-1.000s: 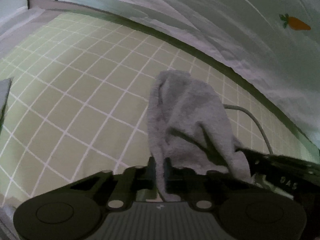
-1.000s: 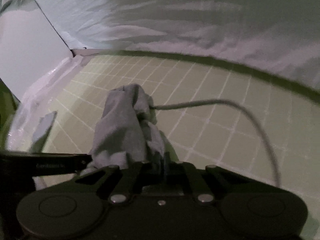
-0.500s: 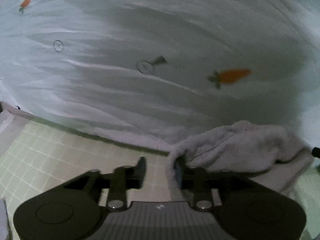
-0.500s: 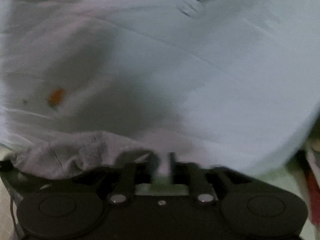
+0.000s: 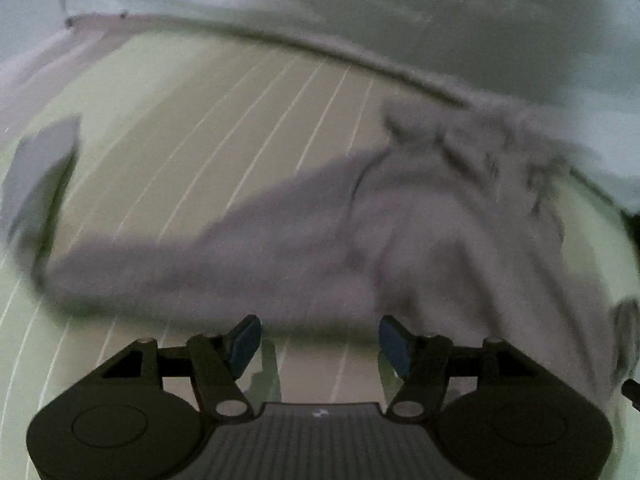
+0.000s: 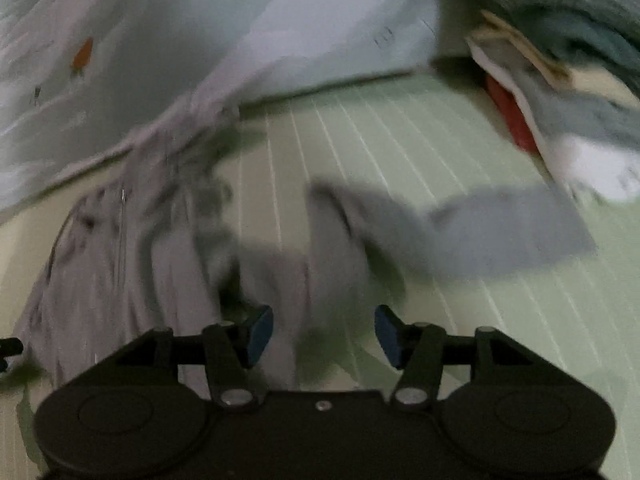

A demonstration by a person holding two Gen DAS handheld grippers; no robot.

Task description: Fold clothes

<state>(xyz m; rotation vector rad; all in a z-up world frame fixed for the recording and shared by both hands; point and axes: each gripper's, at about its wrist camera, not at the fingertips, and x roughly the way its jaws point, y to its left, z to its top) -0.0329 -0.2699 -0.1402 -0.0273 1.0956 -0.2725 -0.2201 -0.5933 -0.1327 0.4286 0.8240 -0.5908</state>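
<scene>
Right wrist only: clothes pile (image 6: pixel 560 92).

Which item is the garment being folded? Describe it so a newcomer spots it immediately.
Start from the pale green grid-lined sheet covering the bed. The grey garment lies crumpled on it just ahead of the open left gripper, beside the white carrot-print bedding. It is a rumpled plain lilac-grey, whereas the smaller grey piece to the right lies flat and looks bluer.

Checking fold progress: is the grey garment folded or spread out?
Spread, not folded: the grey garment lies rumpled across the green checked sheet, both grippers open.
</scene>
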